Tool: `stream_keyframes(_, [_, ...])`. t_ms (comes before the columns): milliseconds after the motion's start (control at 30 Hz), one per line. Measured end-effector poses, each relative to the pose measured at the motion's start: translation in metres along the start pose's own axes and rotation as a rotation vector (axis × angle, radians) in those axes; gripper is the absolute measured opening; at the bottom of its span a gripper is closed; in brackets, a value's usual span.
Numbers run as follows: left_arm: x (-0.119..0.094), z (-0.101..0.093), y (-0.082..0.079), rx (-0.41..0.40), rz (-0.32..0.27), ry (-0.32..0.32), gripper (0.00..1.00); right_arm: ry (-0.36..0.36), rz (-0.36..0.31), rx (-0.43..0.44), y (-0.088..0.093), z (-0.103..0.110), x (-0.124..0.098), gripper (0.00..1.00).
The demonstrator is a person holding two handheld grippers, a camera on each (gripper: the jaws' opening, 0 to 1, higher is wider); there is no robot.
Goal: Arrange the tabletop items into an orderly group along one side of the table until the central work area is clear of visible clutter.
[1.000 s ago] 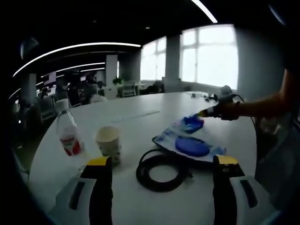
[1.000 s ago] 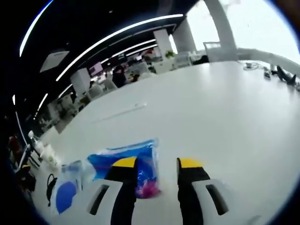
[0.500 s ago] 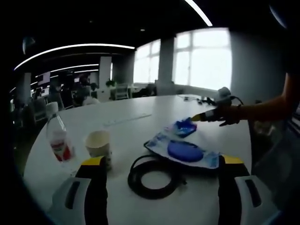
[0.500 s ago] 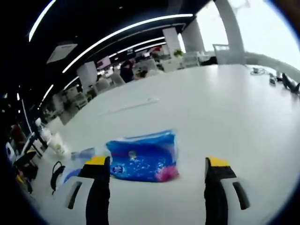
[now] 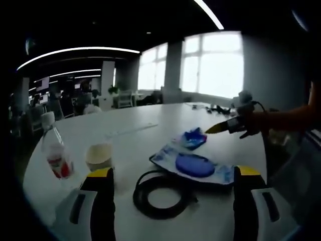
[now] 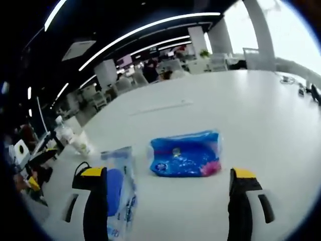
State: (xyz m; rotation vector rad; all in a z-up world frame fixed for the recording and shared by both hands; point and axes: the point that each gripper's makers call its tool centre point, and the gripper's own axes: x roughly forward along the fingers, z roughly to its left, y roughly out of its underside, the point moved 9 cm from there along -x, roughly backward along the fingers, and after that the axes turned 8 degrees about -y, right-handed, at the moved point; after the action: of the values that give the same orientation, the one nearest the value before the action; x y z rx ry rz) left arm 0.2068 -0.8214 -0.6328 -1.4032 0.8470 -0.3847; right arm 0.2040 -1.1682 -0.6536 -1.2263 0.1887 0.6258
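On the white table (image 5: 145,125) lie a blue wipes packet (image 5: 193,137), a clear bag with a blue disc (image 5: 194,164) and a coiled black cable (image 5: 160,190). A paper cup (image 5: 100,156) and a water bottle (image 5: 54,150) stand to the left. My left gripper (image 5: 174,173) is open above the near table edge, with the cable between its jaws' lines. My right gripper (image 6: 168,174) is open and empty, just short of the blue packet (image 6: 185,153), with the clear bag (image 6: 118,186) by its left jaw. From the right, the right gripper (image 5: 214,129) reaches in with its tip apart from the packet.
Small dark items (image 5: 215,106) lie far back on the table near the windows. A thin strip (image 6: 163,107) lies across the table's middle. Office chairs and desks (image 6: 150,75) stand beyond the far edge. A person's arm (image 5: 286,119) reaches in from the right.
My right gripper opened, let go of the blue packet and drew back from it; the packet now lies flat on the table. The left gripper stayed open, its view shifting slightly.
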Motion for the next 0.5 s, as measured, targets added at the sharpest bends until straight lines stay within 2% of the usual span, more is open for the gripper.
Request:
stream_keyframes(200, [0.007,0.001,-0.008,0.007,-0.017,0.006,0.96,-0.015,0.020,-0.016,0.008,0.026,-0.013,1.00])
stream_keyframes(500, [0.021,0.000,-0.015,0.024,-0.028,0.016,0.87,-0.021,0.070,0.033,0.023,0.061,-0.028,0.95])
